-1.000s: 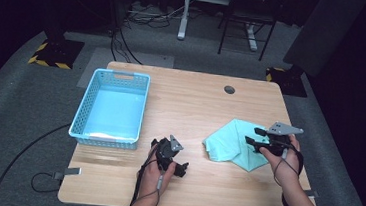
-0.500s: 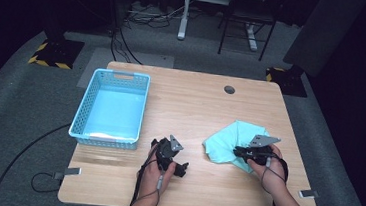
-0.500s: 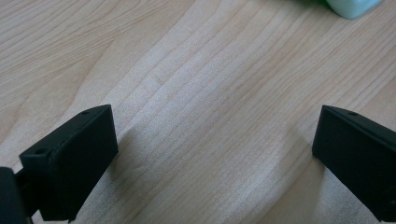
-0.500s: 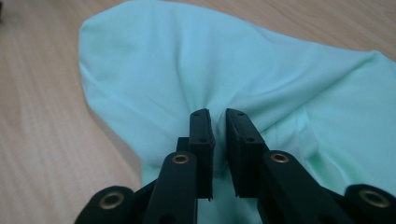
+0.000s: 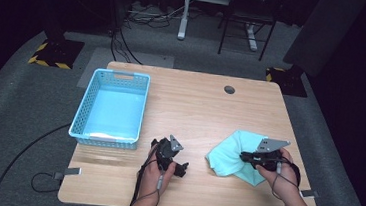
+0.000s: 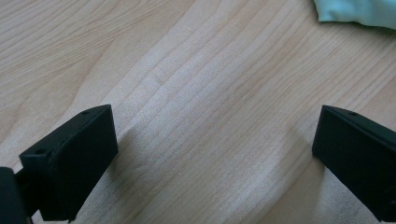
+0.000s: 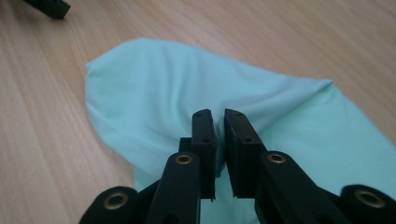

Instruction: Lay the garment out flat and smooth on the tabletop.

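Note:
A teal cloth (image 5: 226,154) lies rumpled on the wooden table (image 5: 195,109), front right. My right gripper (image 5: 245,157) lies low over the cloth's right part, its jaws pointing left. In the right gripper view the right gripper (image 7: 215,114) is shut, with a raised fold of the cloth (image 7: 154,88) running into its tips. My left gripper (image 5: 171,157) rests at the front middle of the table. In the left gripper view the left gripper (image 6: 215,126) stands wide open over bare wood, and a corner of the cloth (image 6: 359,9) shows far off.
A light blue plastic basket (image 5: 81,124) stands on the left of the table, nothing seen in it. A round cable hole (image 5: 229,89) sits at the back right. One jaw of the left gripper (image 7: 46,7) shows at the right gripper view's top left.
The right gripper came in from the cloth's right edge toward the left and lower, and its jaws went from open to shut. The cloth bunched up more. The left gripper stayed put.

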